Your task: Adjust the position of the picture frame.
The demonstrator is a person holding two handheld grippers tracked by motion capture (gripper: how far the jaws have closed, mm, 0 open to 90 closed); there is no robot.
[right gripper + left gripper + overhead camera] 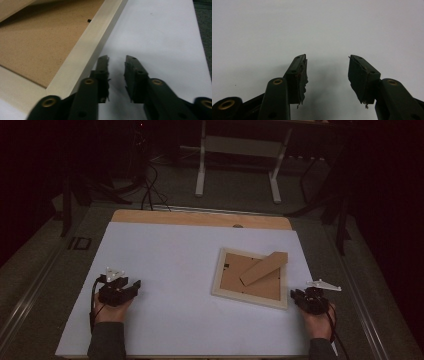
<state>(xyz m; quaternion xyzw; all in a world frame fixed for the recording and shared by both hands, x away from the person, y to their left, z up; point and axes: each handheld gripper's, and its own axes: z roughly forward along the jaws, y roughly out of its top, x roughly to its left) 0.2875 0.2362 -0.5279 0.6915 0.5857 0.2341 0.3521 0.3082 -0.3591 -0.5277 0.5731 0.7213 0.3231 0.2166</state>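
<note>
Resting both hands at the near edge of the table [165, 250], you have the frame [250, 295] lying face down at the right, its stand [263, 268] propped across the backing. Your right claw [117, 60] sits just beside the frame's near right corner, jaws narrow and empty. Your left claw [327, 60] is well apart at the left, jaws fairly wide over bare table. Risk, as I judge it: that narrow gap may not clear the rail, so a push could slide or spin the frame instead of gripping it.
</note>
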